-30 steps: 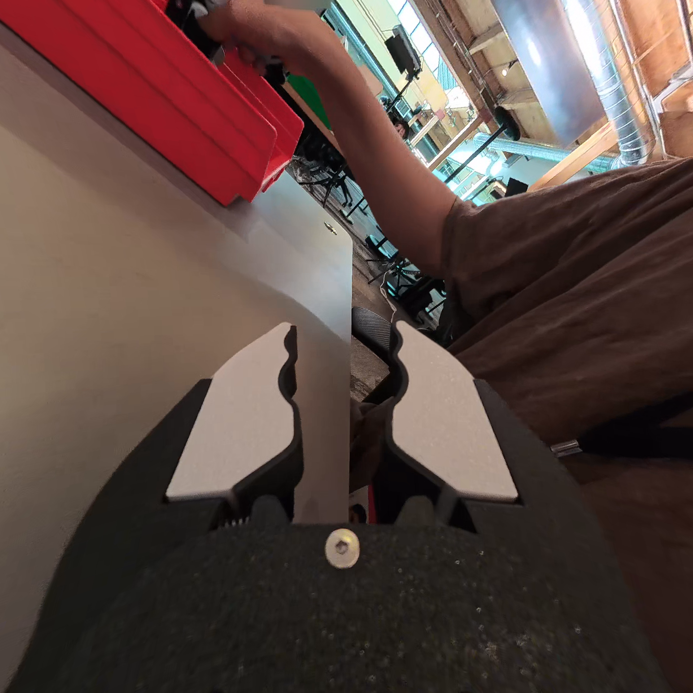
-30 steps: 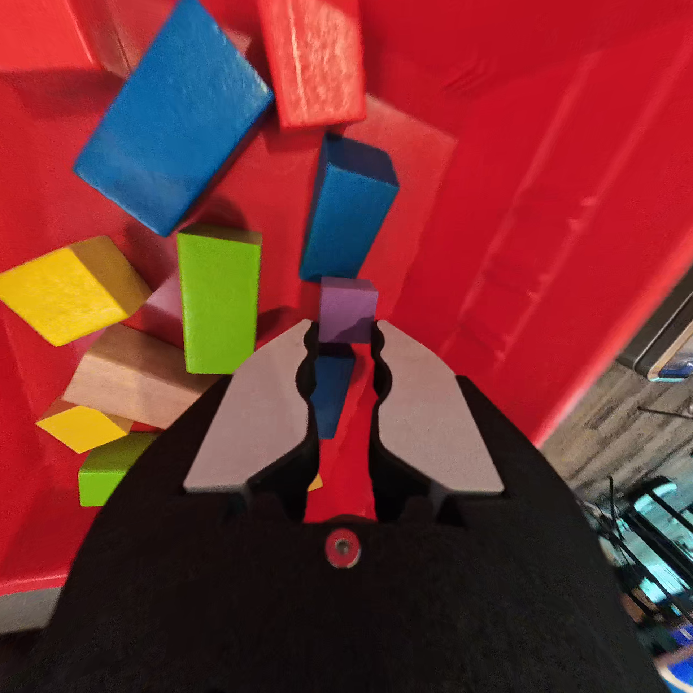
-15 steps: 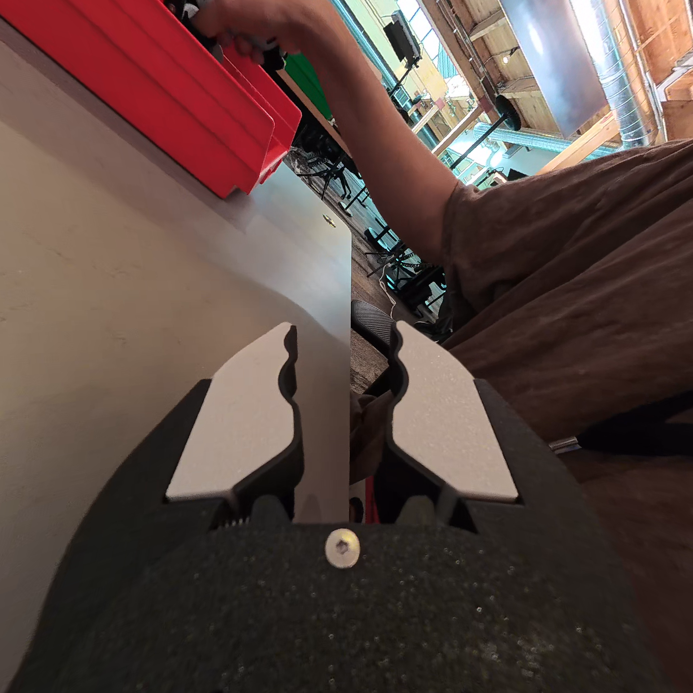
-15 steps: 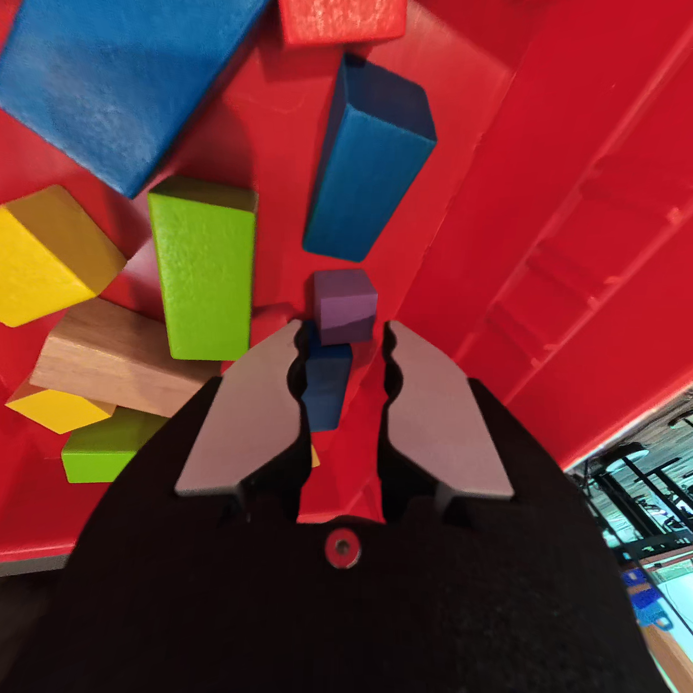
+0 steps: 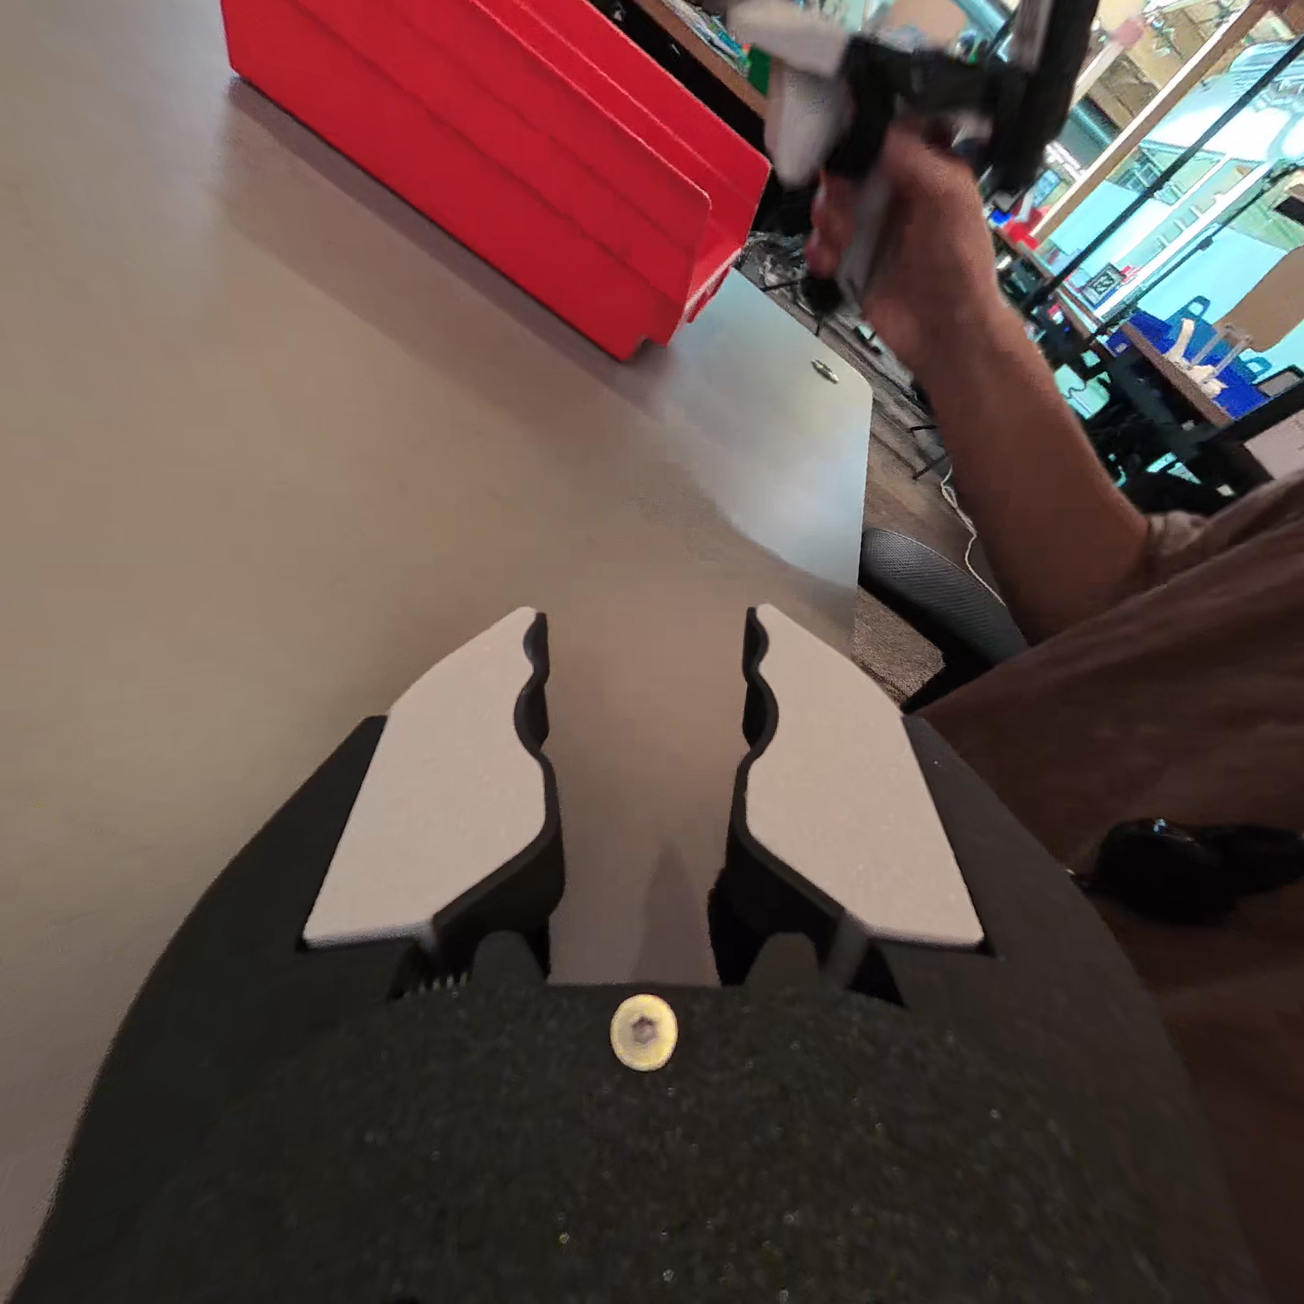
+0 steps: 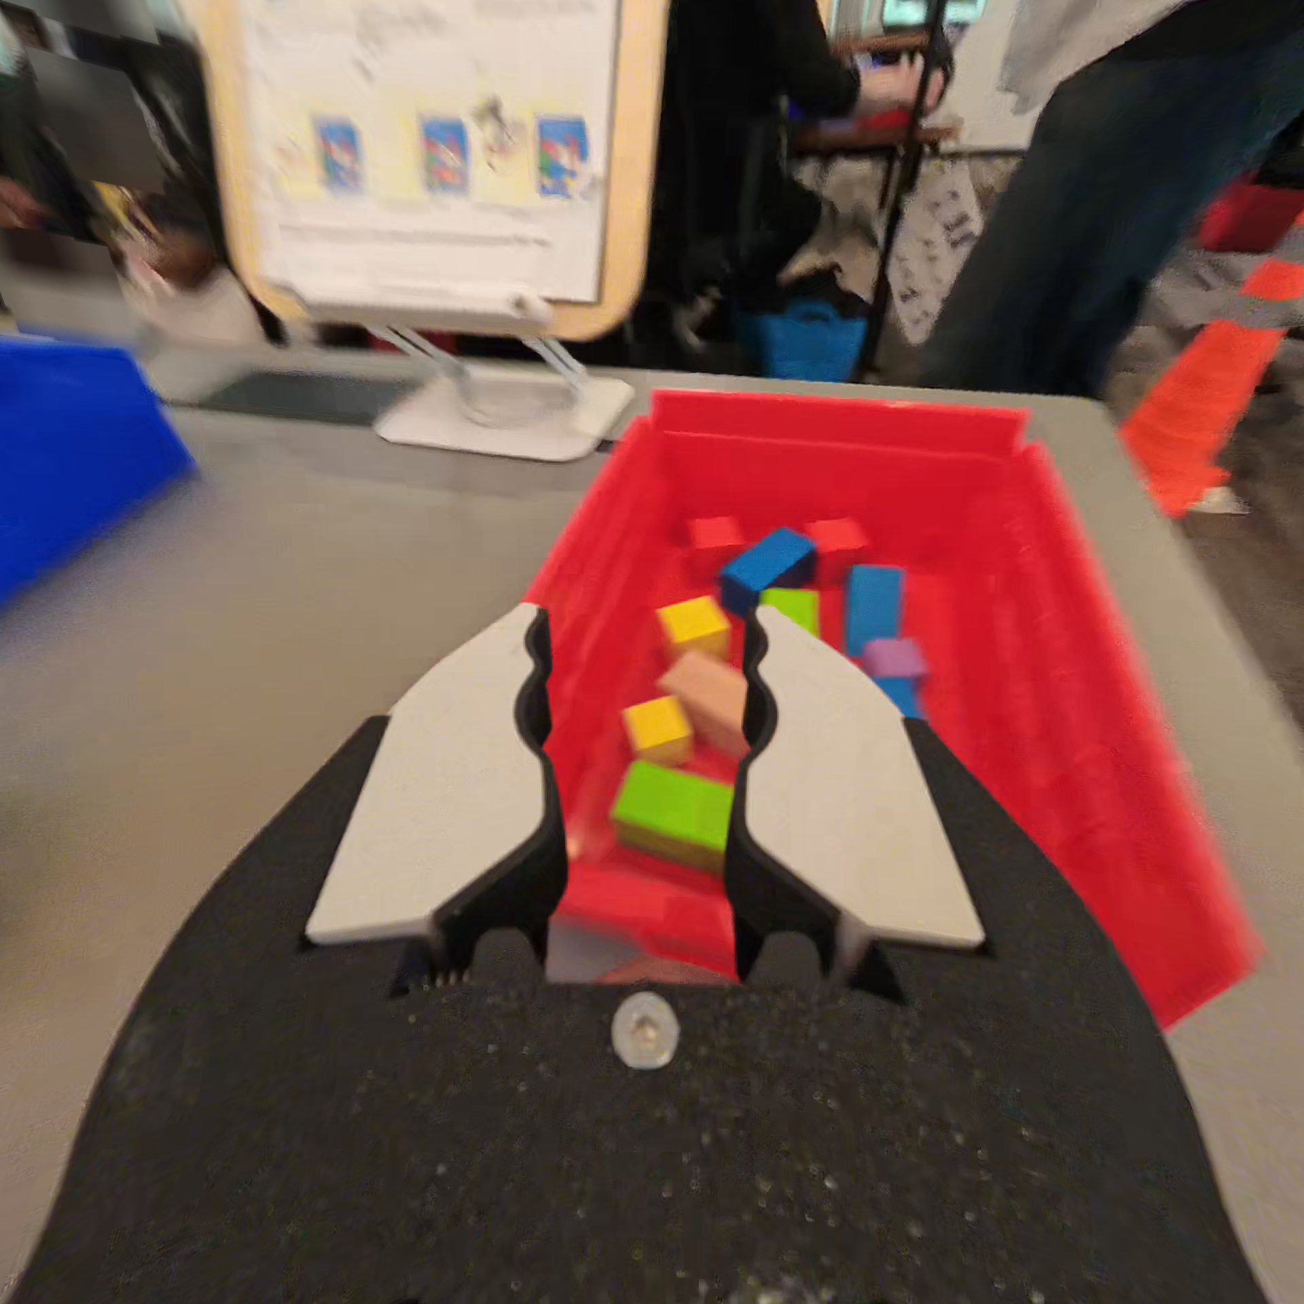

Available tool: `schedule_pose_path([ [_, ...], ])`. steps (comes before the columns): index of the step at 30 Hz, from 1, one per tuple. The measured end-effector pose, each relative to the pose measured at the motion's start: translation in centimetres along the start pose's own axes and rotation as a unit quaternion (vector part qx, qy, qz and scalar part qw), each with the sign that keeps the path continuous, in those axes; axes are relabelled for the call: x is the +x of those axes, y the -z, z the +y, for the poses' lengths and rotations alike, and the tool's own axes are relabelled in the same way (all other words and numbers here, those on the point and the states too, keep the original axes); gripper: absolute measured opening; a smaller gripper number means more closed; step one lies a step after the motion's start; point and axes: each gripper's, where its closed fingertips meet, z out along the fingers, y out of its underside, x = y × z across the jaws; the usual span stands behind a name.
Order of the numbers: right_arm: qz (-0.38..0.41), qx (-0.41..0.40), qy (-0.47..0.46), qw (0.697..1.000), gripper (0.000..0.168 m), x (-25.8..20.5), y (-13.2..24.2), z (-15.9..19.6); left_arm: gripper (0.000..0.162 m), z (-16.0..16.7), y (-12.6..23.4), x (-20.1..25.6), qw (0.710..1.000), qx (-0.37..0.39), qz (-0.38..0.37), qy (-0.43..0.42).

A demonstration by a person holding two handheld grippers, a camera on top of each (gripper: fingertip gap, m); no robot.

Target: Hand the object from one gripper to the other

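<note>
A red bin (image 6: 1101, 705) on the grey table holds several coloured wooden blocks, among them a purple cube (image 6: 895, 657), blue (image 6: 765, 568), yellow (image 6: 695, 624) and green (image 6: 670, 811) ones. My right gripper (image 6: 643, 621) is open and empty, raised above the bin's near left side. It shows blurred in the left wrist view (image 5: 832, 106), held by a hand above the red bin (image 5: 494, 162). My left gripper (image 5: 643, 621) is open and empty, low over the grey table (image 5: 247, 494).
A blue bin (image 6: 70, 459) stands at the left. A white stand with a framed board (image 6: 437, 176) is behind the red bin. The table's right edge (image 5: 862, 494) drops to a chair and floor. A person in brown sits at the right (image 5: 1129, 705).
My right gripper has opened wider and pulled up and back out of the red bin, leaving the purple cube inside. My left gripper has turned from the table edge to face along the table.
</note>
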Motion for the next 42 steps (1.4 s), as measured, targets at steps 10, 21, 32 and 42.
schedule_pose_path([
  [10, 0.091, 0.055, -0.006, 0.994, 0.054, -0.9, 4.0, 6.1, 0.051, -0.9, 0.1, -1.0, 0.999, 0.008, -0.041, -0.008],
  [21, 0.021, 0.027, 0.01, 0.999, 0.046, -3.1, 2.4, 6.6, 0.073, -8.1, 18.2, -13.1, 0.913, -0.174, -0.366, -0.039],
  [32, 0.022, 0.011, 0.003, 1.0, 0.045, -2.7, 3.4, 7.2, 0.06, -5.3, 27.5, -30.9, 0.722, -0.57, -0.321, -0.227],
  [42, 0.03, -0.005, 0.023, 0.999, 0.044, -2.6, 3.0, 7.8, 0.058, -3.5, 29.7, -36.3, 0.607, -0.689, -0.265, -0.295],
])
